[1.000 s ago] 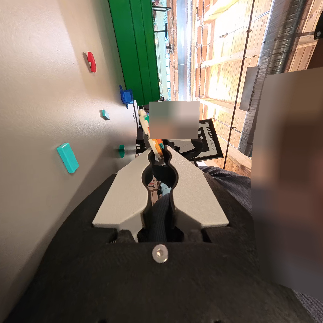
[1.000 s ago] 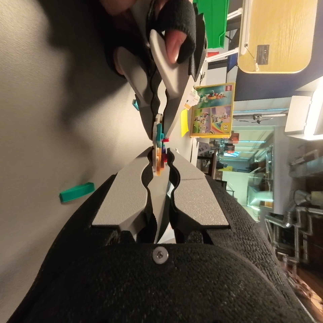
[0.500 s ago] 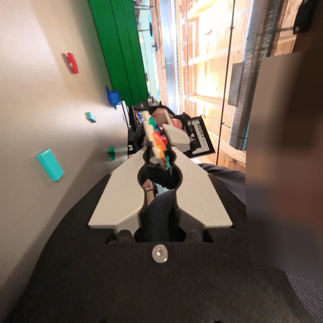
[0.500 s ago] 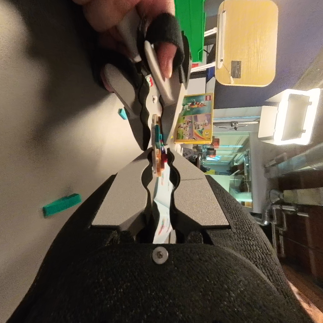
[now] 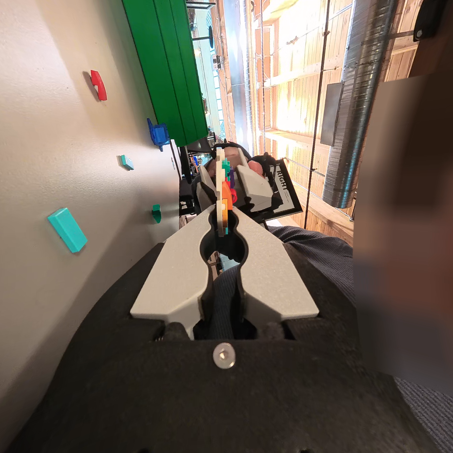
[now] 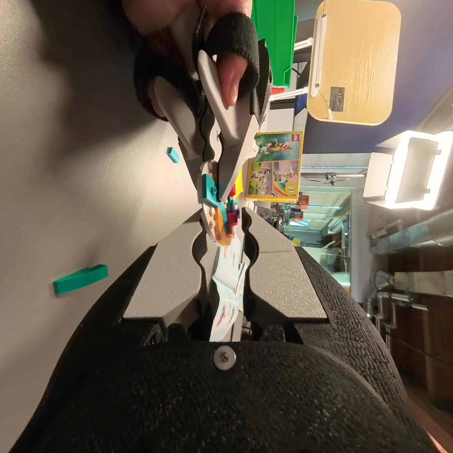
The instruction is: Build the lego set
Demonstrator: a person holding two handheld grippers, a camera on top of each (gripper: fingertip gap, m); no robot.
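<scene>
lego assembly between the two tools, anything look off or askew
Nothing stands out. The flat white-and-orange lego assembly is held edge-on off the grey table, clamped by the left tool; the right tool is open around it.

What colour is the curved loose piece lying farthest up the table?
Red, clearest in the left wrist view.

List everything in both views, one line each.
Lego assembly: one, white plate with orange, teal, purple and red parts, off the table between both tongs.
Teal pieces: three, large, small, darker, on the table.
Red curved piece: one, on the table.
Blue piece: one, beside the green bin.
Green bin: one, far table edge.
Set box: one, yellow, standing.
Instruction booklet: one, white, open.
Table: one, beige.
Left tongs: grey, shut on the assembly.
Right tongs: grey, open around it.
</scene>
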